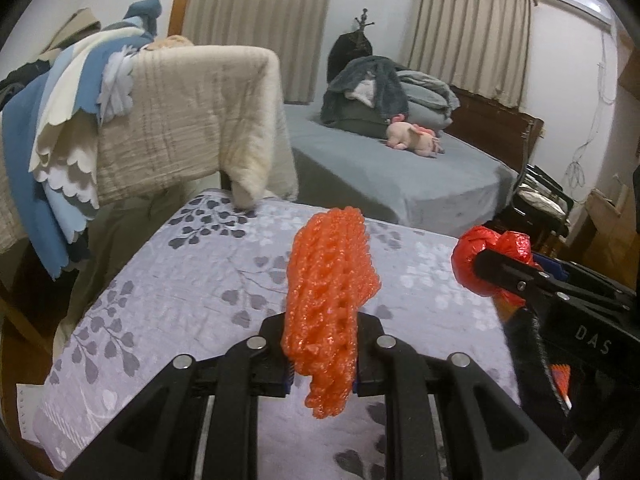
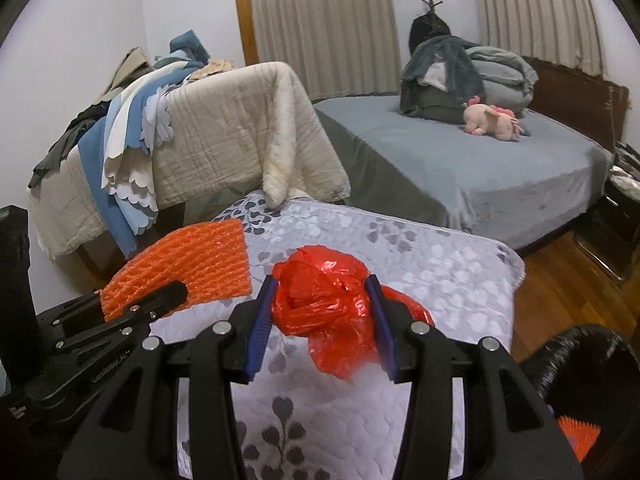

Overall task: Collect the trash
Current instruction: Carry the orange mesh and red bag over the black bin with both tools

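Note:
My left gripper (image 1: 322, 356) is shut on an orange foam net sleeve (image 1: 330, 292) and holds it upright above a grey leaf-patterned quilt (image 1: 180, 280). The sleeve also shows in the right wrist view (image 2: 188, 264), pinched by the left gripper (image 2: 176, 292). My right gripper (image 2: 322, 320) is shut on a crumpled red plastic bag (image 2: 324, 304), held above the same quilt (image 2: 440, 280). In the left wrist view the red bag (image 1: 480, 256) sits at the right, in the right gripper (image 1: 486, 268).
A black bin (image 2: 588, 364) with orange scraps inside stands at lower right. A chair draped with beige and blue cloths (image 1: 168, 120) stands behind the quilt. A grey bed (image 2: 480, 168) with blankets and a pink plush toy (image 2: 492, 120) lies beyond. Wooden floor (image 2: 560, 280) shows at right.

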{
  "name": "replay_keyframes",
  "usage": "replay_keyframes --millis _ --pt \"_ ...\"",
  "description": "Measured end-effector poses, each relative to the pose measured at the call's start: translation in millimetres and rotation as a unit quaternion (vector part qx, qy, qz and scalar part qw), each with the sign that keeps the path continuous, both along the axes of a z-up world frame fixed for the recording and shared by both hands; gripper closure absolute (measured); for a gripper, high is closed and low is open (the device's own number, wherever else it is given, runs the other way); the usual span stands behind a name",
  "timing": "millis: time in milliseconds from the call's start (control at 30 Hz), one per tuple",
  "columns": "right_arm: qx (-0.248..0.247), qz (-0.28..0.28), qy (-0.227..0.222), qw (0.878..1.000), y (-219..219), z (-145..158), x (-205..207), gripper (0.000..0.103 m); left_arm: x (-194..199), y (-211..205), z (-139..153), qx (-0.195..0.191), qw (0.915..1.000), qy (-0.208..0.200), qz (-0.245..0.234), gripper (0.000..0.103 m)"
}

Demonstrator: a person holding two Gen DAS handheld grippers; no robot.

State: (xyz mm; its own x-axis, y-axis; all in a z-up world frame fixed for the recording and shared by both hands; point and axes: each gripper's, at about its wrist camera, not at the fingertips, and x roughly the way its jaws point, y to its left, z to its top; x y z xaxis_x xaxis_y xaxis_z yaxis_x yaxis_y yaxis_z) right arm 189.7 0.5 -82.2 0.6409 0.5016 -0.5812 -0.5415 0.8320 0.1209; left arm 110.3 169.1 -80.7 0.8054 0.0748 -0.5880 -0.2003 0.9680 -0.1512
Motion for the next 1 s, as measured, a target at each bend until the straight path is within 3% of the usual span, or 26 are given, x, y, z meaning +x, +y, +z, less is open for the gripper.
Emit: replay_keyframes --millis 533,1000 --pt "0.005 -0.063 -0.023 0.998 -90.7 21.5 -53.9 0.059 -27.5 -79.7 25.2 0.006 0.9972 -0.024 -0.070 0.083" --pt "0.016 -0.128 -0.037 0.991 -166.7 26.5 -86.7 0.059 -40.1 -155.0 32.0 0.018 0.9889 -0.028 -0.145 0.083"
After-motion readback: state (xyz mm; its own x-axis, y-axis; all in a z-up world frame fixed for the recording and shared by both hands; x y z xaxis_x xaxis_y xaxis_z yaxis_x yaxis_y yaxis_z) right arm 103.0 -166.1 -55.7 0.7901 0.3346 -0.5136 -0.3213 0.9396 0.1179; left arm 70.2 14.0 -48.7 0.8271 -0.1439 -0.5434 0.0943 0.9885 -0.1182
